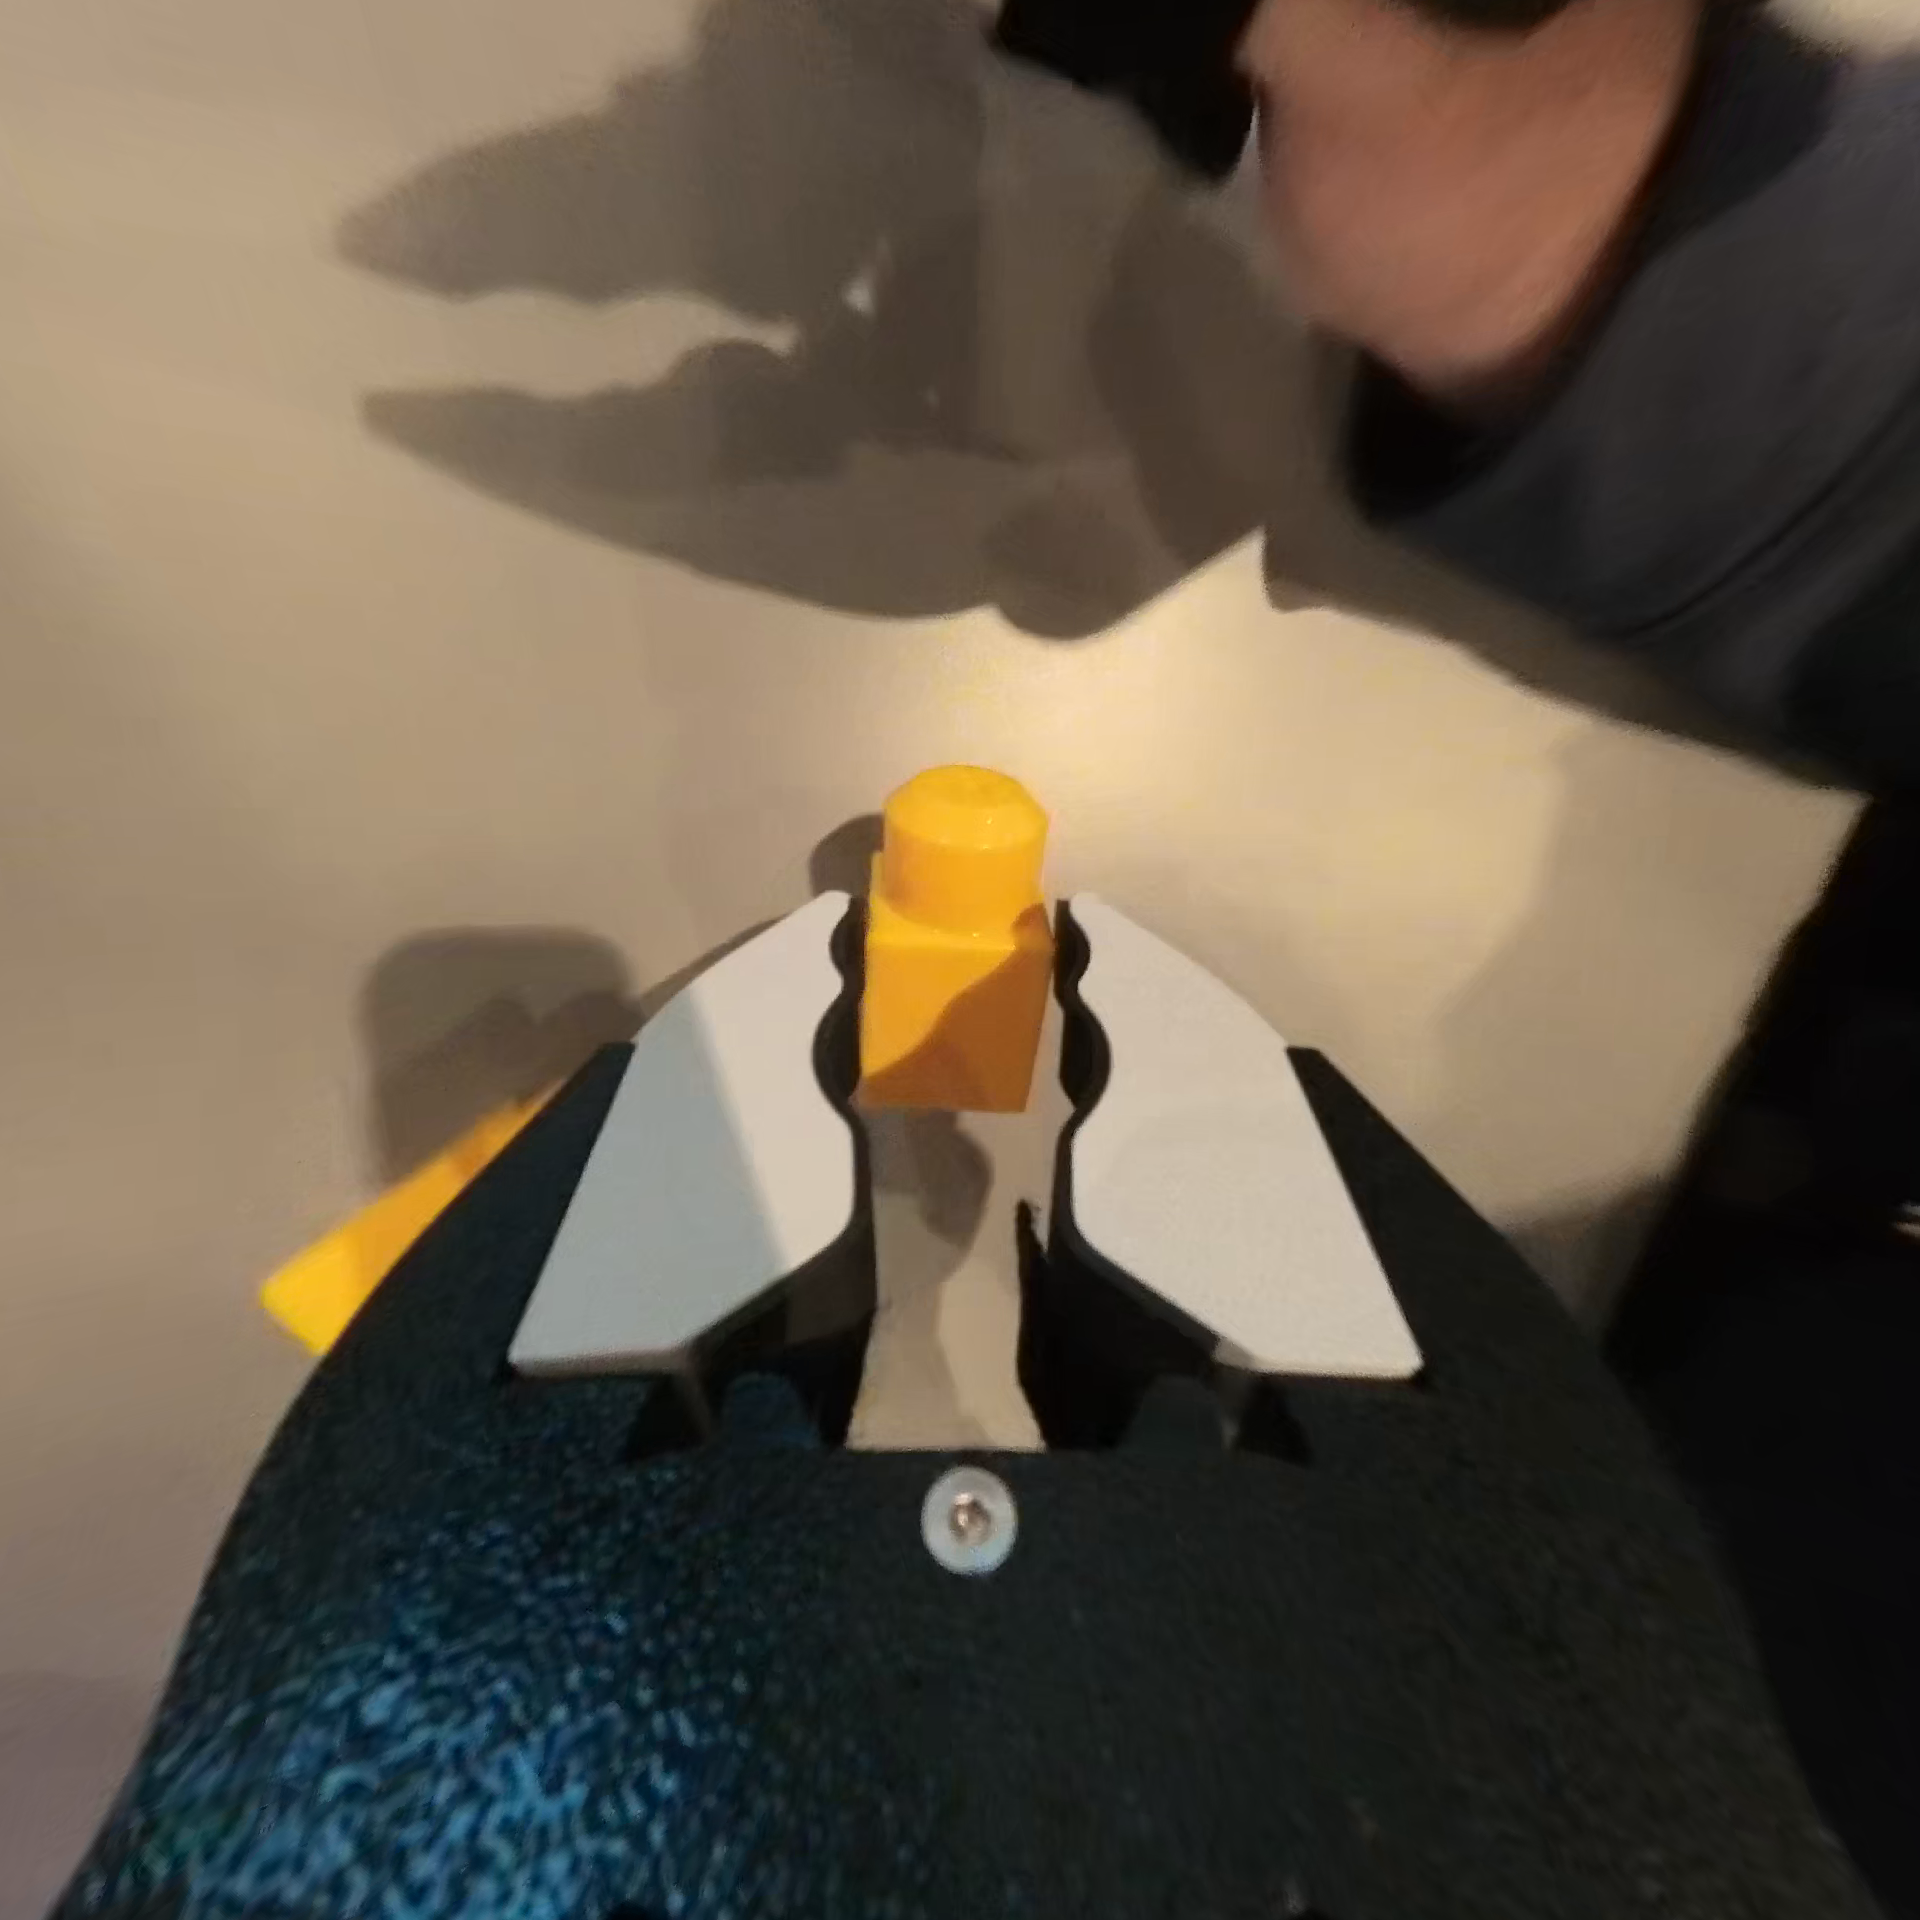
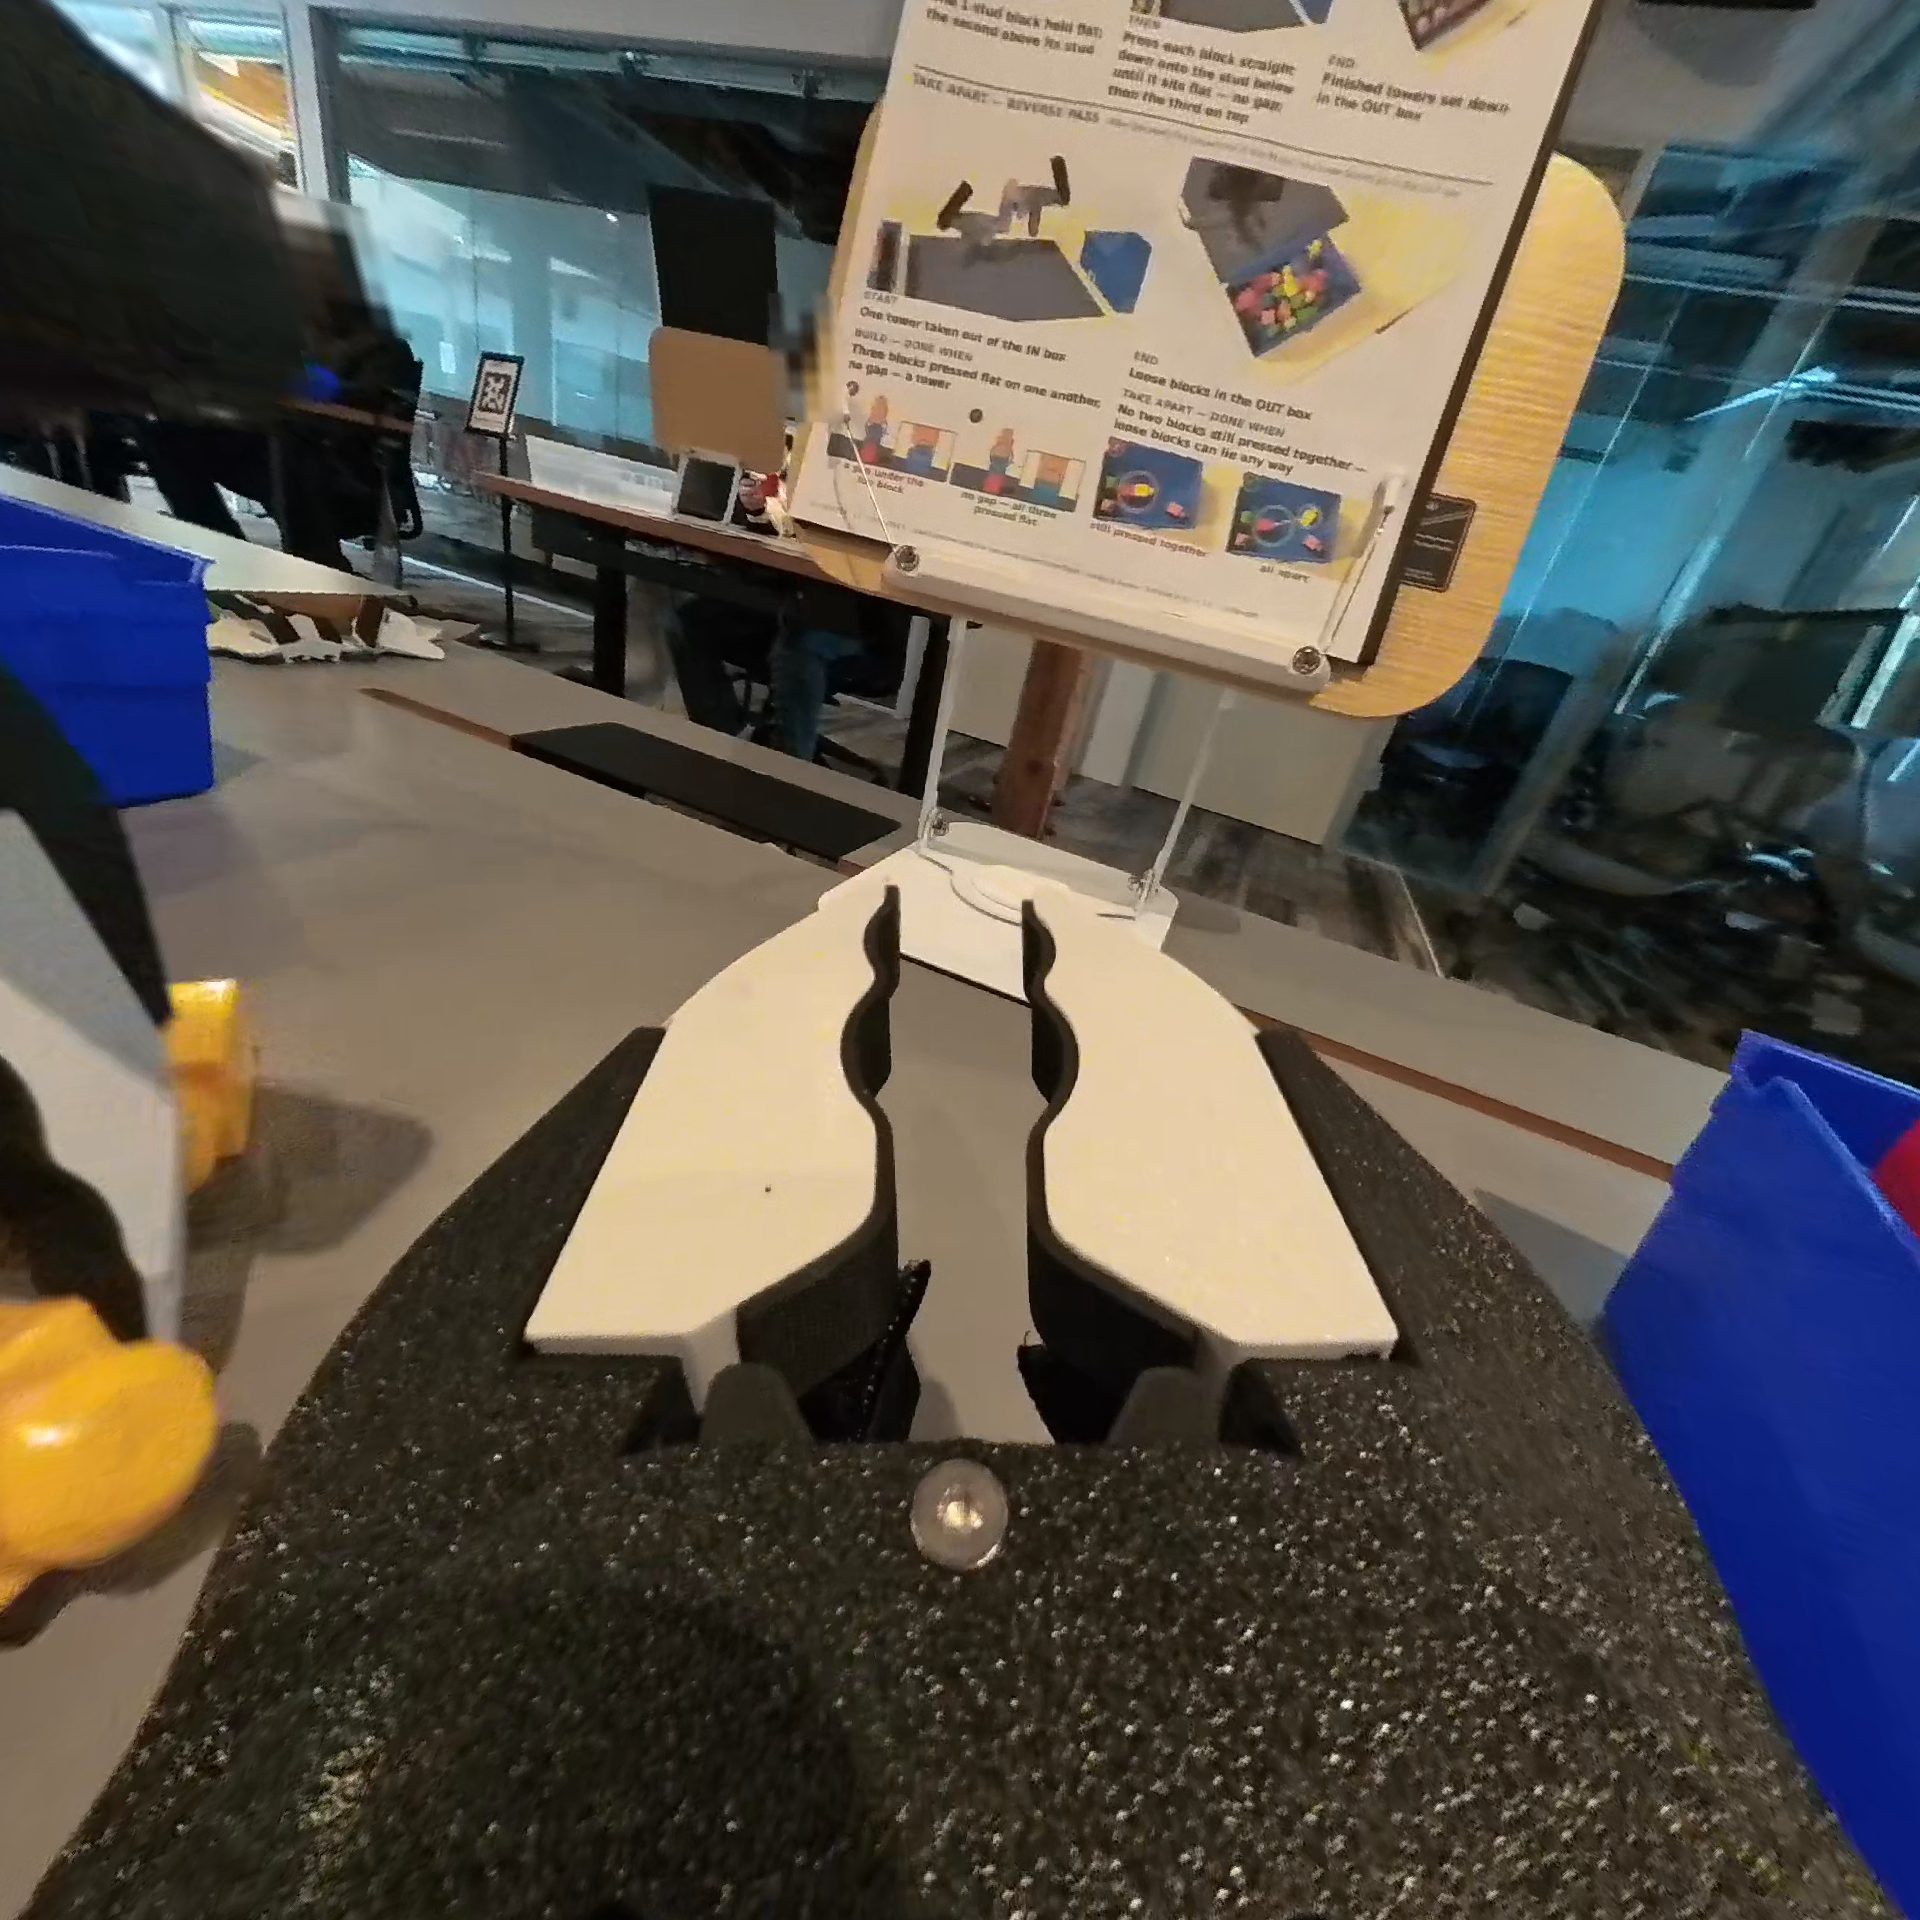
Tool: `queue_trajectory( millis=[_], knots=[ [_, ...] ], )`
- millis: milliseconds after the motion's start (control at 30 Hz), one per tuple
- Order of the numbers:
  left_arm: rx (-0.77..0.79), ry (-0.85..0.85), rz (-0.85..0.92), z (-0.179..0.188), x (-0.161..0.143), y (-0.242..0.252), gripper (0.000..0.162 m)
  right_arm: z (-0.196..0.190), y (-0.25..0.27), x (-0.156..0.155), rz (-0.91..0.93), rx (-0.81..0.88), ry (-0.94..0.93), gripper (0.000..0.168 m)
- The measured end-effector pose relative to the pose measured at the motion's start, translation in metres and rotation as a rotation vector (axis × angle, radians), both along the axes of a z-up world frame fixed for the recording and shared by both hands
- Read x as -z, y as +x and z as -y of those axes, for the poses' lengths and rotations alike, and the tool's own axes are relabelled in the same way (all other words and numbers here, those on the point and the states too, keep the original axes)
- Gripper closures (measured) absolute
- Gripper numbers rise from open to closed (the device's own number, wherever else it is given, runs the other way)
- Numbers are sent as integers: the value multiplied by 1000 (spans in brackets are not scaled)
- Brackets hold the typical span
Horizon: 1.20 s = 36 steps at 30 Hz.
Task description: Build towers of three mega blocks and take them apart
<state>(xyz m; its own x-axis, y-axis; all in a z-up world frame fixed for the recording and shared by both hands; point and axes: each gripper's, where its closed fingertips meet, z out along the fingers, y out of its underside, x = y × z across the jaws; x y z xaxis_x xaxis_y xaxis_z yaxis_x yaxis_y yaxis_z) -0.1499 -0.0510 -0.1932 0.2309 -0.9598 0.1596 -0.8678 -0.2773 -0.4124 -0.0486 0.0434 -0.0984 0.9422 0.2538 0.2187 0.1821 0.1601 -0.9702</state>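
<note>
Warm dim light, hard shadows on the table (image 1: 312,675), motion-blurred edges, wide-angle bending, glass glare

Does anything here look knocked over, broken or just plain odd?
Nothing looks broken or spilled. The left gripper holds one yellow block upright, stud on top. A second yellow block lies tilted on the table beside it. The right gripper is open and empty.
</note>
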Motion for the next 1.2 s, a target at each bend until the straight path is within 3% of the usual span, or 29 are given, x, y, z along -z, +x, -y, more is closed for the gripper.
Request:
queue_trajectory(
  millis=[33, 233, 400, 467, 600, 867, 1033, 1200],
  knots=[
    [27, 2, -35, 0, 6, 3, 128, 0, -1, 0, 4, -2, -1, 146],
    [179, 15, -103, 2, 13, -4, 79, 0, -3, -1, 16, -6, 8, 146],
    [425, 225, -133, -15, -7, -52, 49, -1, -2, -3, -32, -16, 10, 145],
    [568, 300, -224, -18, -5, -79, 57, -1, -5, -1, -18, -21, 4, 145],
    [755, 285, -368, -15, -3, -120, 81, -1, -11, 1, 7, -32, 2, 145],
    [995, 415, -456, -30, 3, -128, 91, -2, -12, 3, 6, -36, -6, 145],
    [1054, 466, -425, -29, 5, -116, 101, -2, -11, 3, -9, -38, -9, 145],
    [1076, 511, -431, -30, 10, -113, 99, -2, -13, 3, -18, -47, -13, 145]
  ],
)
